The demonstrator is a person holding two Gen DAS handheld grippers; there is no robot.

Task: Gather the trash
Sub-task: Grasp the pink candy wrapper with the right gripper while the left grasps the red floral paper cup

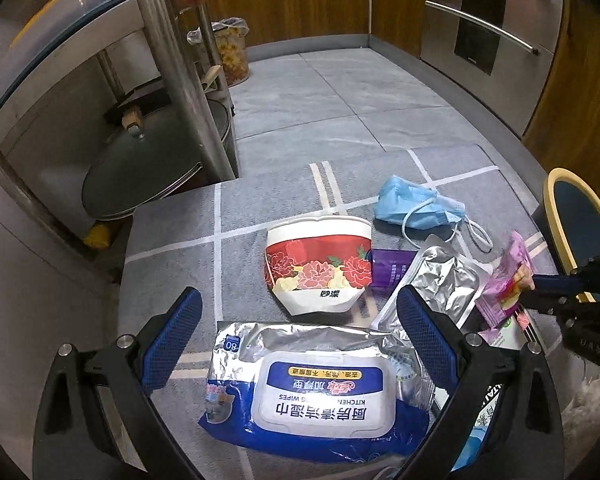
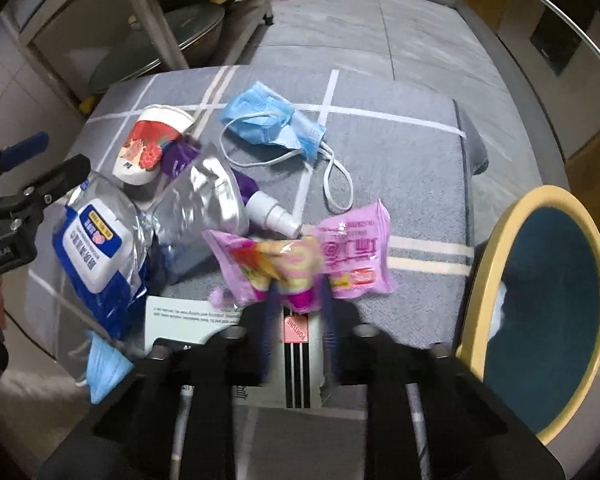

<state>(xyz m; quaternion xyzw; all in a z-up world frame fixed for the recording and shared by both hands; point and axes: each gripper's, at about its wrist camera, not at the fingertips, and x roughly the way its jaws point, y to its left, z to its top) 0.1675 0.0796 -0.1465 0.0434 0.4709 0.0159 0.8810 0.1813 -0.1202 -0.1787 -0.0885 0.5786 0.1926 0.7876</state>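
— Two grippers, where are they?
— Your right gripper [image 2: 298,300] is clenched on the pink wrapper [image 2: 300,260], lifted just left of the bin [image 2: 476,280]. Your left gripper [image 1: 300,332] hangs spread wide over the wipes pack [image 1: 312,392].
— And the bin?
— Something pale lies inside. Blue mask [image 2: 272,120] and paper cup [image 1: 320,264] rest on the mat [image 2: 400,160]; bare mat lies toward its far edge.

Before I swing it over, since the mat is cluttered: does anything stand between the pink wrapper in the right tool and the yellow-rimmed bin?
Nothing visible does. The crinkled pink plastic wrapper, pinched in the right tool, faces only bare grey mat toward the yellow-rimmed blue bin.
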